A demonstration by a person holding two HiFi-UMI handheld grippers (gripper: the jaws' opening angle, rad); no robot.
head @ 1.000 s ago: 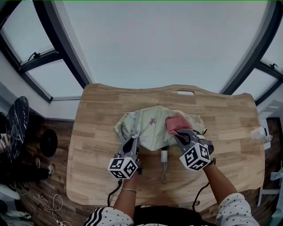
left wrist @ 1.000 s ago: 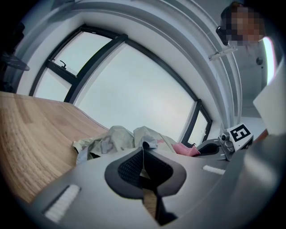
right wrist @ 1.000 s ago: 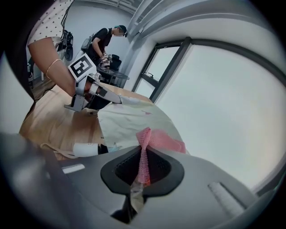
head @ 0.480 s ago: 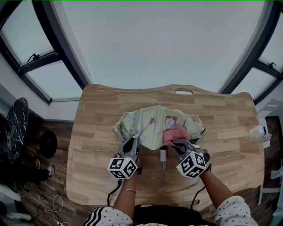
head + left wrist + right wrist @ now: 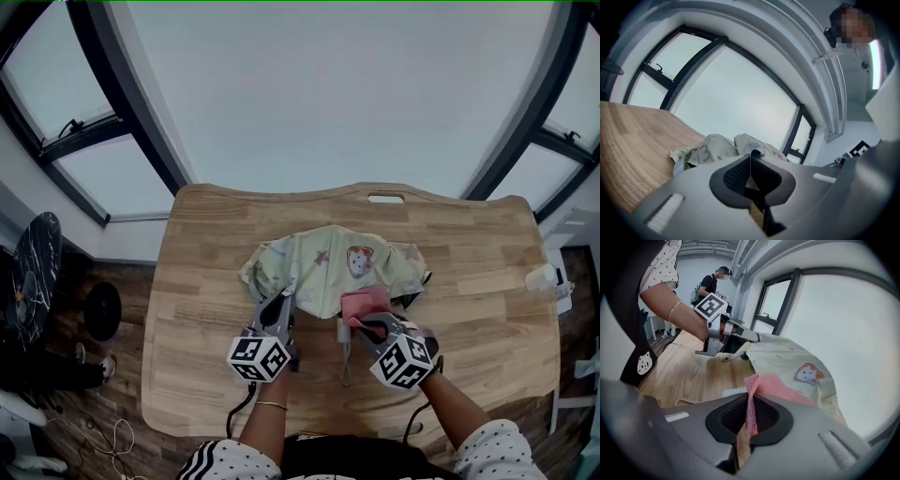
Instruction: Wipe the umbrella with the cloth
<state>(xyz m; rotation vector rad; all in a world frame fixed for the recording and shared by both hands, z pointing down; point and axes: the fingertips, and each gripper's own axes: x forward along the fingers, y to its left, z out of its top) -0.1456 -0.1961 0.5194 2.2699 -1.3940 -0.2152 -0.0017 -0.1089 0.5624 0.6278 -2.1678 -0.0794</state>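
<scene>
At table (image 5: 202, 366) centre: pale umbrella (image 5: 323, 267) lies crumpled | left gripper (image 5: 283, 297) pinches its edge at 7 o'clock | right gripper (image 5: 368, 322) clamps pink cloth (image 5: 364, 302) at its 5 o'clock edge | tip: press cloth flat, stroke away from the pinned side, left anchoring.

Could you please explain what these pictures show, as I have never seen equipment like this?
A person holds a two-jaw gripper in each hand; the marker cubes belong to them. One picture comes from a head camera looking down; the other two come from cameras riding on the grippers. On the wooden table lies a collapsed pale umbrella. The left gripper is shut on its fabric edge; the right gripper pinches a pink cloth lying against it.
</scene>
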